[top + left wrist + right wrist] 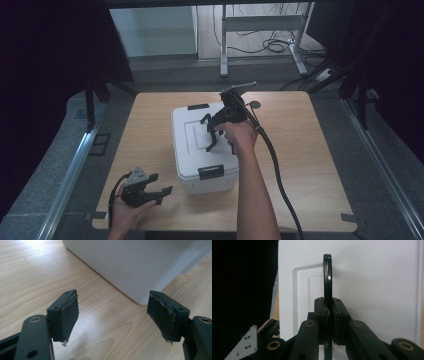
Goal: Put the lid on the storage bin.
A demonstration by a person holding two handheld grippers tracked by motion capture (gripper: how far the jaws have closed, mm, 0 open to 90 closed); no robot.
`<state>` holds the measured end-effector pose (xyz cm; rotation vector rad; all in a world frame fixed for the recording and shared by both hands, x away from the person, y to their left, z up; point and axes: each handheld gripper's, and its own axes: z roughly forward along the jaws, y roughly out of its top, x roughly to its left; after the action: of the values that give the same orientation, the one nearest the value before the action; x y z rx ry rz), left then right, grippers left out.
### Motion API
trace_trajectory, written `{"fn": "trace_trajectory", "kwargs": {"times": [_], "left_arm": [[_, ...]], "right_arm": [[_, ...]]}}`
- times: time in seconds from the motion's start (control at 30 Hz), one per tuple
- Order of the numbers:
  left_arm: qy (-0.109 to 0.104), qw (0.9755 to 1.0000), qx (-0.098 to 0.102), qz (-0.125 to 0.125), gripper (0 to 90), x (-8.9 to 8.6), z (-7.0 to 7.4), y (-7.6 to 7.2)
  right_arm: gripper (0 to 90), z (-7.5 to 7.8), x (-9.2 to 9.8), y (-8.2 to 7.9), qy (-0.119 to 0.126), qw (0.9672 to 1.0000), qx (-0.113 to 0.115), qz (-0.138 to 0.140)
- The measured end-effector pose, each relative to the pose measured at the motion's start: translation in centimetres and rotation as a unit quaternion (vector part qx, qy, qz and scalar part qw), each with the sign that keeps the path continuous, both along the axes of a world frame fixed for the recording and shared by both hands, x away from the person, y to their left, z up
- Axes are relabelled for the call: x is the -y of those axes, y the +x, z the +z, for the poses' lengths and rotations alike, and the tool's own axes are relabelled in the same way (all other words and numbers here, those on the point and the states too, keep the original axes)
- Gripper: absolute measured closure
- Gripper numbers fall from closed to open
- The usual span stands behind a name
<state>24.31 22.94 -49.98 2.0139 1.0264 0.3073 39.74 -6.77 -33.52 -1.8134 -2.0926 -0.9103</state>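
A: While the right gripper [328, 322] is clamped on the black handle [327, 280] of the white cooler box [200, 150], where does that leave the box?

B: Sitting mid-table [310, 165], lid up, with 2 black latches, 1 at the far end [198, 106] and 1 at the near end [210, 171]. The handle stands raised above the lid, and the jaws pinch its thin bar from both sides.

A: Which way does the handle run?

B: In the right gripper view it appears edge-on, running straight away from the camera over the recessed panel of the lid [372, 290]. So the grip crosses the bar squarely; I judge any lift should go straight up, or the box will swing on the handle.

A: And the left gripper [159, 193]?

B: Its jaws stand wide apart with nothing between them. It rests low in the left hand [127, 212] near the table's front edge, just beside the box's near left corner. In the left gripper view that corner [140, 293] lies ahead, between the 2 pads [70, 315].

A: So the right hand is nearer?

B: Yes, it already has the handle; the left is free to steady the box
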Motion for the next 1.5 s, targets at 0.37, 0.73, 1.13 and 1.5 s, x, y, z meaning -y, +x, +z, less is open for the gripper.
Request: {"fn": "trace_trajectory", "kwargs": {"times": [0.37,0.73,1.13,1.5], "left_arm": [[-0.001,1.0000,-0.002,0.000,25.6,0.1,-0.1,0.1],[0.000,1.0000,-0.002,-0.002,25.6,0.2,-0.1,0.1],[0.000,1.0000,-0.003,-0.001,25.6,0.1,-0.2,0.2],[-0.002,1.0000,-0.004,0.000,25.6,0.0,-0.2,0.2]], "right_arm": [[84.8,-1.9,-0.4,0.1,0.003,0.9994,-0.005,-0.034],[84.8,-2.0,-0.3,0.0,0.007,0.9990,0.001,-0.044],[84.6,-2.1,-0.4,-0.1,0.007,0.9986,0.002,-0.053],[84.3,-2.1,-0.5,-0.2,0.005,0.9988,0.002,-0.049]]}}
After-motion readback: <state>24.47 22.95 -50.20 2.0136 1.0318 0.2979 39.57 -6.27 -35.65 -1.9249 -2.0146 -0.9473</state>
